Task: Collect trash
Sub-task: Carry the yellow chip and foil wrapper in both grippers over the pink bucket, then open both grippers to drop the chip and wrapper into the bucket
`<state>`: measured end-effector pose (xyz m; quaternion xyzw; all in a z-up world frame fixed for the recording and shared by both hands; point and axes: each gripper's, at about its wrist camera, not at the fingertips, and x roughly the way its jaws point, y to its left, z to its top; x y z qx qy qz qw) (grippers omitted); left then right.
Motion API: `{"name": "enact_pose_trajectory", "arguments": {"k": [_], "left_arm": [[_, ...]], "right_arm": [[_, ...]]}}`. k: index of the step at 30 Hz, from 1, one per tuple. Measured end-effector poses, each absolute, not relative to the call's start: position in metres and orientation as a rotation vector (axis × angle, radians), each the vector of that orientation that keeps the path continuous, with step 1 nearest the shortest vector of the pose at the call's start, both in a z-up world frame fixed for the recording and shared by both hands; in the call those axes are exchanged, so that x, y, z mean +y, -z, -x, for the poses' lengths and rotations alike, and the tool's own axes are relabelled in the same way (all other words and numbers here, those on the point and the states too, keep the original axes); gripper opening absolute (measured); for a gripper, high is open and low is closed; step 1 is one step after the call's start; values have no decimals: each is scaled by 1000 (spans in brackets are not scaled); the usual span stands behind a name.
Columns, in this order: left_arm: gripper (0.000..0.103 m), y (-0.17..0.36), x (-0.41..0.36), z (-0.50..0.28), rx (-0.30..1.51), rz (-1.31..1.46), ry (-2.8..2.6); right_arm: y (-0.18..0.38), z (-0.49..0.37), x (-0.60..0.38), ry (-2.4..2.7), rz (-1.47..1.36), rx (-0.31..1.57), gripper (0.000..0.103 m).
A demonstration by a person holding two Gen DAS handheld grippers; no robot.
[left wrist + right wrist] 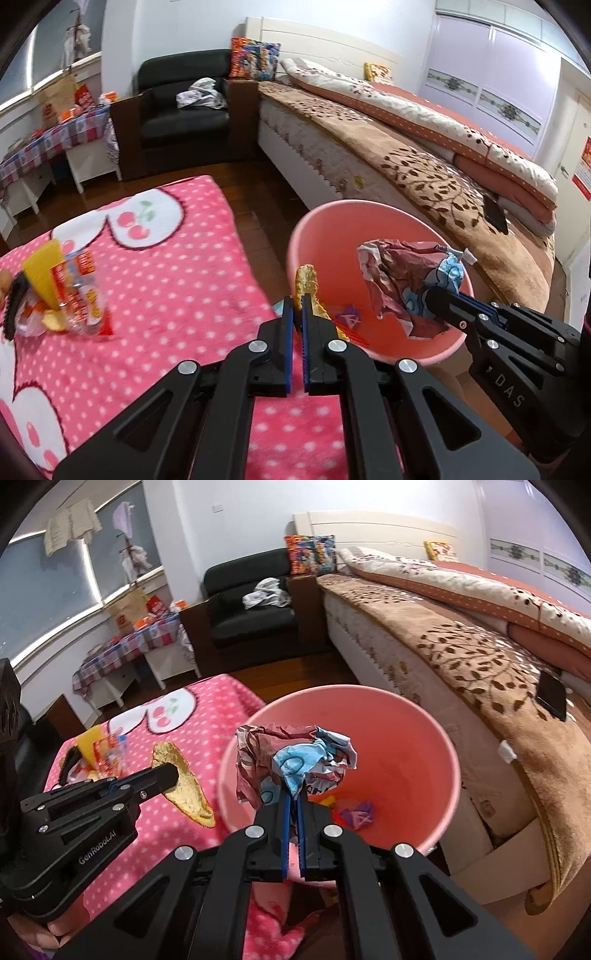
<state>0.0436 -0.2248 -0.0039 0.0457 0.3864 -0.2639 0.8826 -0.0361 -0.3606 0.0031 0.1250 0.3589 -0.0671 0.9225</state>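
A pink bin (317,229) (424,746) stands beside the pink dotted table cover (177,266) (147,834), with small scraps at its bottom. My left gripper (298,301) (173,775) is shut on a yellow-brown peel (306,282) (186,786), held at the bin's left rim. Over the bin's mouth, my right gripper (293,794) (424,301) is shut on a crumpled red, white and blue wrapper (291,760) (402,280). More trash (62,295) (99,757), a clear plastic bottle among yellow and red packets, lies on the cover at the left.
A bed (406,166) (461,646) with a brown leaf-patterned blanket runs close along the bin's right side, a dark phone (552,696) on it. A black armchair (184,107) (251,602) and a checked side table (55,136) stand at the back. Dark wood floor lies between.
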Motion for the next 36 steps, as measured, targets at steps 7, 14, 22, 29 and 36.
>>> {"name": "enact_pose_trajectory", "arguments": {"k": [7,14,22,29,36], "left_arm": [[3,7,-255,-44,801,-141,599],[3,14,-279,-48,802,-183,627],[3,30,-292,-58,833,-209,629],[3,42,-299,-68,861,-217,628],[3,48,-301,-73,875,-221,627]], "right_arm": [[2,35,-387,200,-282,741,3],[13,30,-403,230,-298,760,3],[24,21,-410,244,-302,786,3],[32,13,-412,253,-298,806,3],[37,6,-414,258,-292,821,3]]}}
